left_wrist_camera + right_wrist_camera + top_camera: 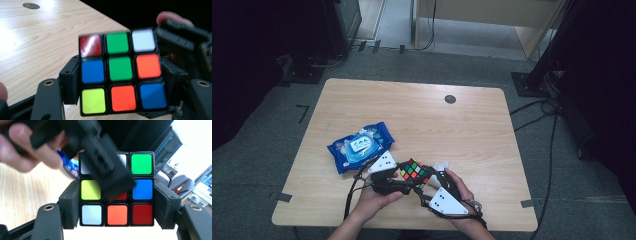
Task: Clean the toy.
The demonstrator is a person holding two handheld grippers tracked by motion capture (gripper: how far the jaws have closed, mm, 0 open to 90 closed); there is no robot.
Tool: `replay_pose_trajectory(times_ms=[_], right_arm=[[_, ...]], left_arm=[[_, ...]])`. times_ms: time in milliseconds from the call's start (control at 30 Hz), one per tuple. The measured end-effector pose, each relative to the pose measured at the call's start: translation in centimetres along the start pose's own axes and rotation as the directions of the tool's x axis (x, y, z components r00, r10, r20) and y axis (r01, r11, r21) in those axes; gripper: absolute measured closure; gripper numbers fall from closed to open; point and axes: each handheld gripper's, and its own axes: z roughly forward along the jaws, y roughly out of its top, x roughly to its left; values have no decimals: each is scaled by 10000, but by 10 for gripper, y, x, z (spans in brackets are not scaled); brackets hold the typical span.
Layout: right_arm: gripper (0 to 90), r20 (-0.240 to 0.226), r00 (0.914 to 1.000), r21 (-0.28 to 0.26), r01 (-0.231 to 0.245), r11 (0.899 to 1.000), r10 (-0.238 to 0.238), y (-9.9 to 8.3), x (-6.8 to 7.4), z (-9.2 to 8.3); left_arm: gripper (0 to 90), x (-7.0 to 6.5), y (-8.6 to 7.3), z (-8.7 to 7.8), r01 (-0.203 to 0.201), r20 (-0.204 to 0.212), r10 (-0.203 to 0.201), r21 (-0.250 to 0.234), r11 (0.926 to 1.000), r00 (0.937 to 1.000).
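A glossy plastic puzzle cube (414,172), its faces a grid of coloured square stickers in black frames, was held above the near edge of the pale wood-grain tabletop (462,135). The left hand-held gripper (120,82) clamped it between blocky matte black jaws, and the right hand-held gripper (116,200) had its jaws against the cube's sides too. A soft blue crinkled wipes pack (360,146) lay flat just beyond the left one.
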Motion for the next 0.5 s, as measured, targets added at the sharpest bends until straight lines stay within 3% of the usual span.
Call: replay_pose_trajectory(times_ms=[167, 333, 400, 500], right_arm=[[347, -166, 9981, 44, -595, 9982, 596, -1, -7, -2], [347, 75, 9962, 305, -871, 9957, 870, -9, -20, -7], [347, 341, 9945, 373, -1006, 9942, 994, -14, -30, -12], [347, 692, 9883, 458, -1392, 9892, 1359, -22, -47, -20]], left_arm=[[333, 0, 5, -10, -95, 31, 97, -671, 9977, 9999], [337, 2, 8, -21, -84, 30, 89, -1493, 9888, 10000], [345, 2, 8, -21, -128, -158, 104, -1604, 9870, 9998], [356, 2, 5, -13, -196, -383, 146, -1328, 9909, 9992]])
